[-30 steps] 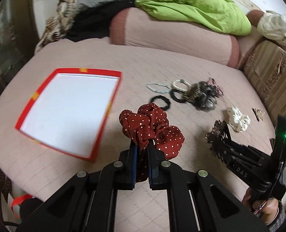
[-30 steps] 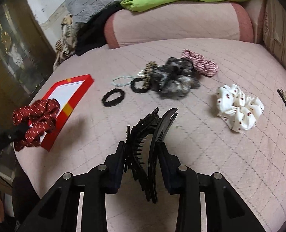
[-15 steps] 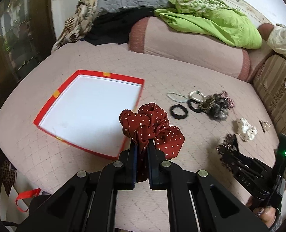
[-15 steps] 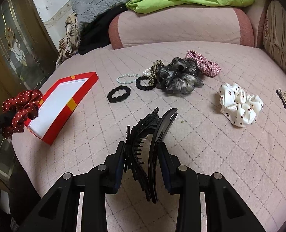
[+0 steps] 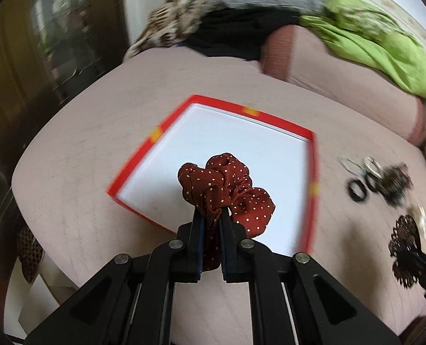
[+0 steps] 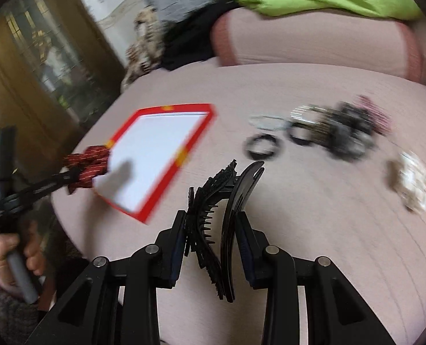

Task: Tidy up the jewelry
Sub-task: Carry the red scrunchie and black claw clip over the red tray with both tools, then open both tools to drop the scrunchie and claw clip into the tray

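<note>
My left tongs (image 5: pixel 211 224): clamp red scrunchie (image 5: pixel 227 189), now over red box (image 5: pixel 313 172), drop next | right tongs (image 6: pixel 210 230): clamp black claw clip (image 6: pixel 221 210), box nearer.

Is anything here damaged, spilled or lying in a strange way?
Nothing stands out. The red box lies flat and holds nothing yet. The left gripper holds the red scrunchie, and the right gripper holds the black hair clip; neither looks damaged.
</note>
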`<state>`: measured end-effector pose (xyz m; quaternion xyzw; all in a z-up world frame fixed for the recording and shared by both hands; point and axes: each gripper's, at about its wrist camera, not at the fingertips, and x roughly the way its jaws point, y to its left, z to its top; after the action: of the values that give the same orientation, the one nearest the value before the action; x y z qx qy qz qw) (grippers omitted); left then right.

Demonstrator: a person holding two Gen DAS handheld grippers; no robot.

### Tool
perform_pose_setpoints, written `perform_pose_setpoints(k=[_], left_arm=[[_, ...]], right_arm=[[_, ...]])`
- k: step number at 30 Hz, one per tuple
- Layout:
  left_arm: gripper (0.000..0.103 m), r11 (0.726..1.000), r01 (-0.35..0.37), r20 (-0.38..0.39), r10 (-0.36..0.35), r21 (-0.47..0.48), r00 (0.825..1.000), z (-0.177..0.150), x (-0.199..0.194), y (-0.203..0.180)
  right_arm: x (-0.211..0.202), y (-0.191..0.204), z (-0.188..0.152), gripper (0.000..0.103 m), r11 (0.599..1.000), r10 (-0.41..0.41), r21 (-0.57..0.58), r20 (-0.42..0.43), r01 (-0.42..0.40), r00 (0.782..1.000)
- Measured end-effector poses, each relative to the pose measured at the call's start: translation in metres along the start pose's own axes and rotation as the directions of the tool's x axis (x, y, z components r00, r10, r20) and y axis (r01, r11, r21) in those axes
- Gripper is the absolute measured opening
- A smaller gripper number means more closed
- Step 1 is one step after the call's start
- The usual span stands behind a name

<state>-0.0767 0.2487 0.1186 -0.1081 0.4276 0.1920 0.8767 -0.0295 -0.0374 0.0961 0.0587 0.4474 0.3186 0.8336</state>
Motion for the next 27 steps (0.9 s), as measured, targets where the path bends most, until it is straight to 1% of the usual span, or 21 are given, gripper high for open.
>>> perform_pose_setpoints(k=[3,6,7,10,13,16,18,20,23,25,26,27], left_arm=[[0.009,1.0,-0.01,-0.03,0.01,-0.02,0.999,0.013,0.018,0.02],[0.009,0.998,-0.058,-0.052,0.058,-0.001,0.997,0.022,0.039,0.033],[0.009,0.997,-0.071,-0.065,0.071,0.007,0.995,0.024,0.047,0.038],[0.009,0.997,-0.077,-0.1,0.077,0.009,0.992,0.026,0.063,0.047],[0.009,0.997,-0.075,-0.126,0.074,0.002,0.989,0.026,0.074,0.053],[0.009,0.998,-0.069,-0.145,0.07,0.007,0.987,0.022,0.083,0.053],[0.01,0.997,-0.073,-0.144,0.074,0.014,0.987,0.02,0.086,0.053],[0.012,0.997,-0.072,-0.139,0.074,0.016,0.988,0.019,0.086,0.054],[0.017,0.998,-0.057,-0.133,0.056,-0.002,0.99,0.019,0.085,0.055],[0.025,0.999,-0.049,-0.124,0.047,-0.019,0.991,0.018,0.079,0.057],[0.027,0.999,-0.048,-0.12,0.045,-0.025,0.992,0.018,0.077,0.057],[0.033,0.998,-0.048,-0.115,0.044,-0.032,0.992,0.018,0.074,0.057]], right_arm=[[0.024,0.03,0.021,0.037,0.996,0.09,-0.012,-0.028,-0.09,0.996],[0.058,0.063,0.037,0.037,0.984,0.177,-0.005,-0.066,-0.178,0.982],[0.067,0.072,0.039,0.037,0.982,0.185,-0.012,-0.076,-0.187,0.98],[0.103,0.098,0.039,0.037,0.982,0.18,-0.039,-0.122,-0.186,0.976],[0.132,0.11,0.036,0.037,0.984,0.167,-0.034,-0.162,-0.174,0.973],[0.15,0.117,0.032,0.037,0.988,0.134,-0.047,-0.182,-0.145,0.974],[0.157,0.119,0.028,0.037,0.99,0.121,-0.052,-0.192,-0.133,0.974],[0.161,0.121,0.028,0.037,0.991,0.106,-0.063,-0.194,-0.12,0.975],[0.164,0.125,0.027,0.039,0.99,0.074,-0.104,-0.182,-0.094,0.98],[0.163,0.127,0.027,0.039,0.989,0.051,-0.128,-0.169,-0.073,0.984],[0.162,0.127,0.027,0.042,0.989,0.045,-0.135,-0.163,-0.067,0.986],[0.161,0.128,0.027,0.045,0.988,0.047,-0.138,-0.159,-0.069,0.986]])
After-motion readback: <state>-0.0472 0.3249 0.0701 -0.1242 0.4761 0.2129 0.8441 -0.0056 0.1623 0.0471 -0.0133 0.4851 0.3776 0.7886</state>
